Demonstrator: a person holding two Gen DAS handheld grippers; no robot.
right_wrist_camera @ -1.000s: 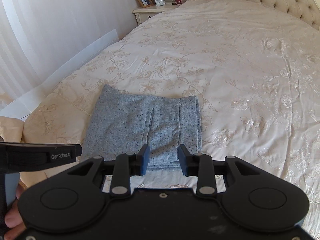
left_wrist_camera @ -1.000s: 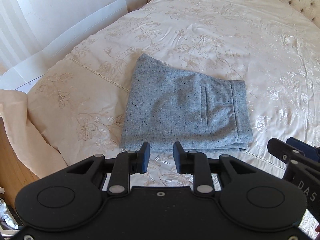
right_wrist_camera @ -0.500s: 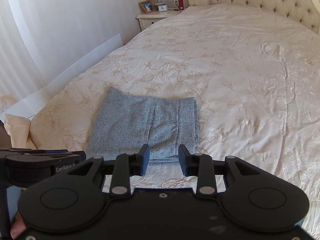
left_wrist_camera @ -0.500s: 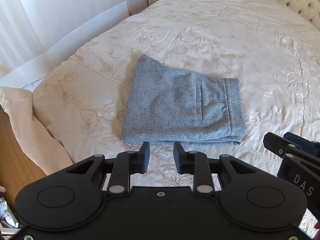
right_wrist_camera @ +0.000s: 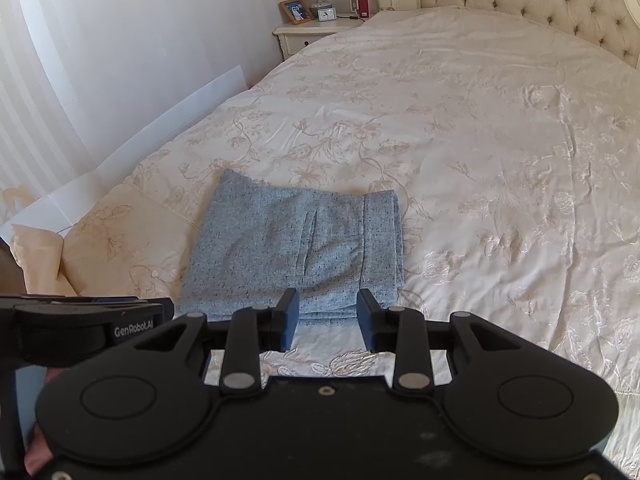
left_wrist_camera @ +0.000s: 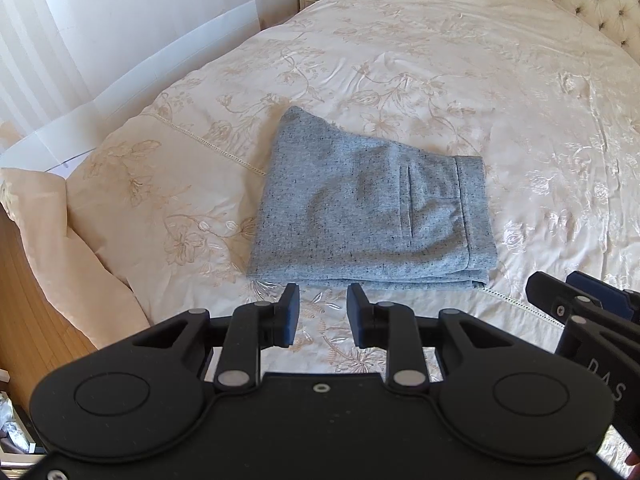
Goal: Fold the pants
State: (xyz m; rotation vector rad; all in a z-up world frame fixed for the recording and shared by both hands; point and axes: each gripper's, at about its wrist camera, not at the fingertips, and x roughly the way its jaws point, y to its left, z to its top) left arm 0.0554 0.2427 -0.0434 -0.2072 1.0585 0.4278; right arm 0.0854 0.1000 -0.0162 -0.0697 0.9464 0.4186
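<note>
Pants (left_wrist_camera: 372,208) look fully folded: a compact grey rectangle, layers stacked, lying flat on the bed (left_wrist_camera: 460,60) near its foot-end left corner, waistband and welt pocket on top. My read is you're at the finish/check stage, not mid-fold.

Left tool (left_wrist_camera: 322,314): partly open, nothing between the pads, hanging just short of the near edge of the pants and clear of the cloth. Right tool (right_wrist_camera: 327,314): same, partly open and empty, near edge of the pants showing in the gap between its fingers but no contact that I can see.

To close this step well:
- Check the near edge, where the layers show as stacked lines. If one sticks out, nudge it in with a closed pad rather than pinching.
- Far left corner pokes up to a point. If you square it, pinch all layers together or the top one will slide.
- Bedspread is slick and embroidered, so drag will likely shift the whole stack. Lift, don't push.
- Otherwise pull both tools straight back and leave it.

Containers: none in view on the bed. Nightstand (right_wrist_camera: 308,38) at the far left corner holds a lamp, a framed photo and a clock; its drawer is shut.
</note>
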